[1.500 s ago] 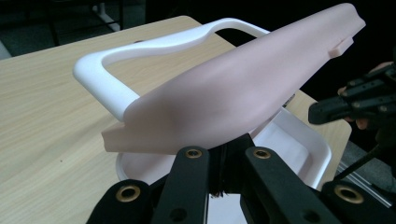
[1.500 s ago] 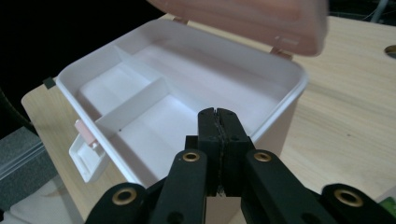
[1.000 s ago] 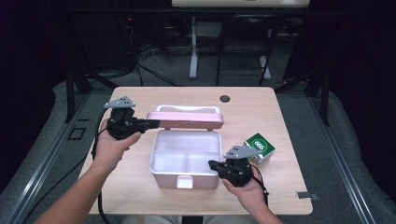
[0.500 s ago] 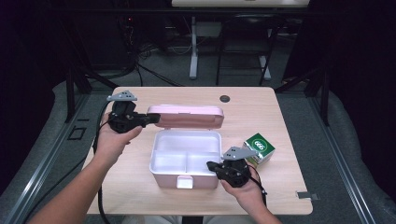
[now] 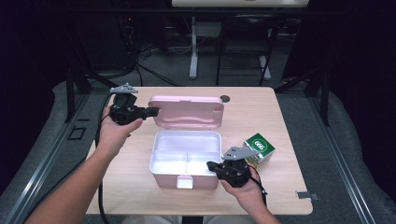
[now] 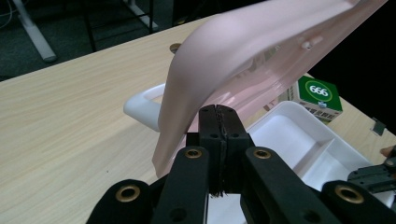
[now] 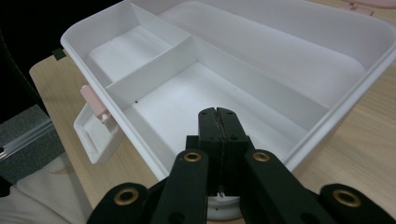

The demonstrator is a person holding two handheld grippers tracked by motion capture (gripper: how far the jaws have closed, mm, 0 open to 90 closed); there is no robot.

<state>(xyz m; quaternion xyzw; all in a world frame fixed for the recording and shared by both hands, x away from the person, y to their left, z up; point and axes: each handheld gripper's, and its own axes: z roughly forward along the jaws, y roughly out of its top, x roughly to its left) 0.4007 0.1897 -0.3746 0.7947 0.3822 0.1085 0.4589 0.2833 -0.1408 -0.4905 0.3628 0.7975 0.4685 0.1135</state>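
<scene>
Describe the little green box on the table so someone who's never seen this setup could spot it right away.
On the light wooden table sits an open pink and white lunch box. Just off its right side, beside the right gripper, is the small green carton. It is the one green thing there, with a white oval reading 666 on top.

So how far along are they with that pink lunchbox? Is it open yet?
Nearly open. The pink plastic lid is swung up behind the white divided box, whose compartments are bare. The left claw is shut on the lid's edge, while the right claw is closed at the box's rim. The small green carton sits untouched beside it; perhaps that goes in next.
</scene>
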